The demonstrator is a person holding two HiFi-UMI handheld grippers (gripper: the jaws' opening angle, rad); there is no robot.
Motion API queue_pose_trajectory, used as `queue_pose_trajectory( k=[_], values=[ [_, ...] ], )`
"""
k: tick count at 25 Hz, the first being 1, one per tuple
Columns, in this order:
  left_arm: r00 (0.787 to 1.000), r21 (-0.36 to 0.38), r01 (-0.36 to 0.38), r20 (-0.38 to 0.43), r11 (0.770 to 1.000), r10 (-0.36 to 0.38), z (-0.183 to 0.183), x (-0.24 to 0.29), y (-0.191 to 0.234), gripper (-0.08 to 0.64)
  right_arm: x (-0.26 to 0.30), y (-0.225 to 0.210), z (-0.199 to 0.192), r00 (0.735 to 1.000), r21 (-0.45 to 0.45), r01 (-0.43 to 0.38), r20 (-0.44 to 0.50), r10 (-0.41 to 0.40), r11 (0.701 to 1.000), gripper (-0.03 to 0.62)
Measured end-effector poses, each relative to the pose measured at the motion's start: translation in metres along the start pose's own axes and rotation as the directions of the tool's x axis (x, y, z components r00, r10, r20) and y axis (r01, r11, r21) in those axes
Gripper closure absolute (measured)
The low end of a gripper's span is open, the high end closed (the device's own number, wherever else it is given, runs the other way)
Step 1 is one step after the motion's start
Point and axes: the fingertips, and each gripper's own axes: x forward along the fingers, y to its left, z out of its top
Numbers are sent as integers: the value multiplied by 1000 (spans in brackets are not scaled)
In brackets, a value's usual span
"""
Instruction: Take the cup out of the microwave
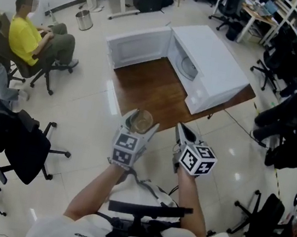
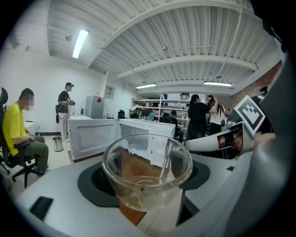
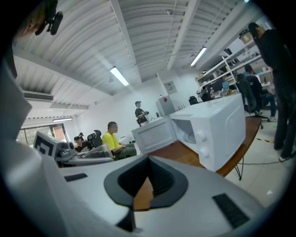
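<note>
A clear glass cup (image 1: 140, 120) sits between the jaws of my left gripper (image 1: 138, 126), which is shut on it, held in the air in front of the table's near edge. In the left gripper view the cup (image 2: 147, 173) fills the middle and looks empty. The white microwave (image 1: 216, 70) stands on the brown wooden table (image 1: 152, 91) with its door (image 1: 137, 47) swung wide open; only the turntable (image 1: 189, 67) shows inside. My right gripper (image 1: 183, 130) hovers beside the left one, shut and holding nothing. From the right gripper view the microwave (image 3: 212, 127) lies ahead to the right.
A person in a yellow shirt (image 1: 33, 37) sits on a chair at the left. A black office chair (image 1: 17, 142) stands near my left side, and more dark chairs (image 1: 279, 134) crowd the right. A metal bin (image 1: 84, 20) is on the floor behind.
</note>
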Motion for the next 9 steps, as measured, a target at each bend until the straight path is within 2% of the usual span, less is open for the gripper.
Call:
queue_pose_trajectory(
  k=[9],
  values=[
    [1000,-11,3,-18,1000,-3,-7,12,15,204,19,-1,-2,1000,-2,3,-21,-3,1000,592]
  ],
)
